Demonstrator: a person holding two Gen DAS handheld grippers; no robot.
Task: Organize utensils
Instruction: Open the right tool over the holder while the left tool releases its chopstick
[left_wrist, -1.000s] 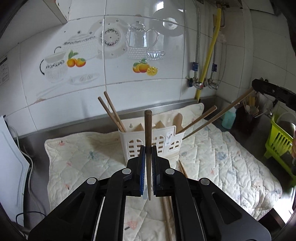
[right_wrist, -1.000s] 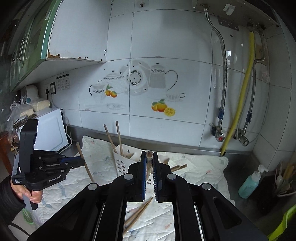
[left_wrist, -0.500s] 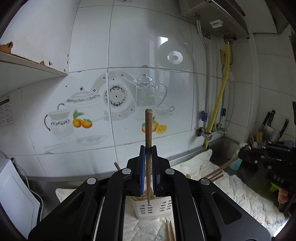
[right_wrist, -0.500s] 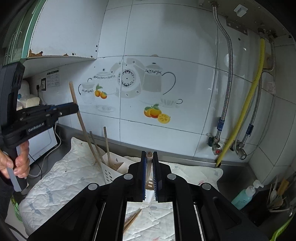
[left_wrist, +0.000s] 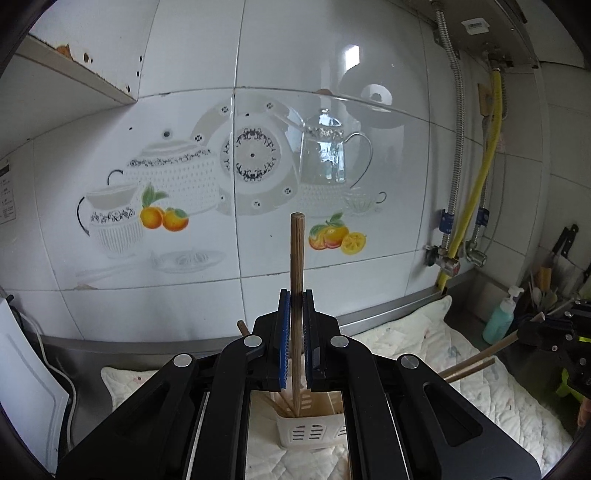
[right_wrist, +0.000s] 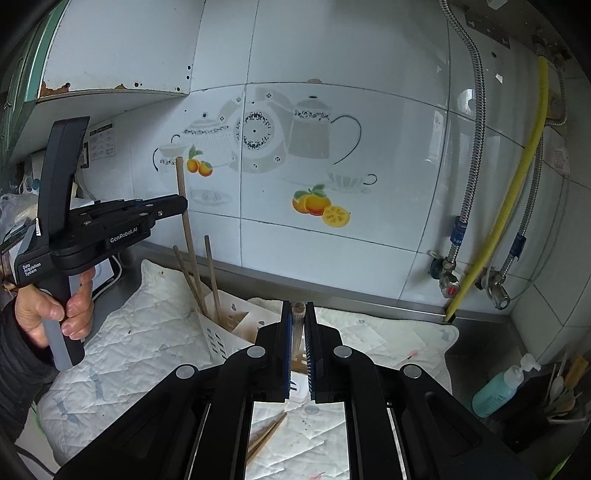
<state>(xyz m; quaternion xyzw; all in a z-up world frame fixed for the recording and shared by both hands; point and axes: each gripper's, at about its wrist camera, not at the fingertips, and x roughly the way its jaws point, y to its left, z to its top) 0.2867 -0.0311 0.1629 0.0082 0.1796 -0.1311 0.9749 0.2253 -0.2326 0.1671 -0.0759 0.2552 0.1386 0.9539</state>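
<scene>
My left gripper (left_wrist: 295, 295) is shut on a wooden chopstick (left_wrist: 297, 251) that stands upright. Its lower end dips into the left end of the white slotted holder (left_wrist: 310, 432), beside two chopsticks (right_wrist: 210, 266) leaning there. From the right wrist view the left gripper (right_wrist: 183, 206) hangs above the holder (right_wrist: 221, 332) in a person's hand (right_wrist: 55, 310). My right gripper (right_wrist: 297, 306) is shut on another chopstick (right_wrist: 297, 307), seen end-on. In the left wrist view the right gripper (left_wrist: 524, 332) holds that chopstick (left_wrist: 480, 354) slanting down toward the holder, its lower end hidden.
A quilted cloth (right_wrist: 147, 332) covers the steel counter under the holder, with two loose chopsticks (right_wrist: 266, 432) on it. A soap bottle (right_wrist: 498, 387), a utensil pot and knives (left_wrist: 561, 243) stand at the right. Taps and a yellow hose (right_wrist: 509, 192) run along the tiled wall.
My left gripper has risen and moved in over the holder, and its chopstick now reaches down into the left end. The right gripper has come closer to the holder with its chopstick.
</scene>
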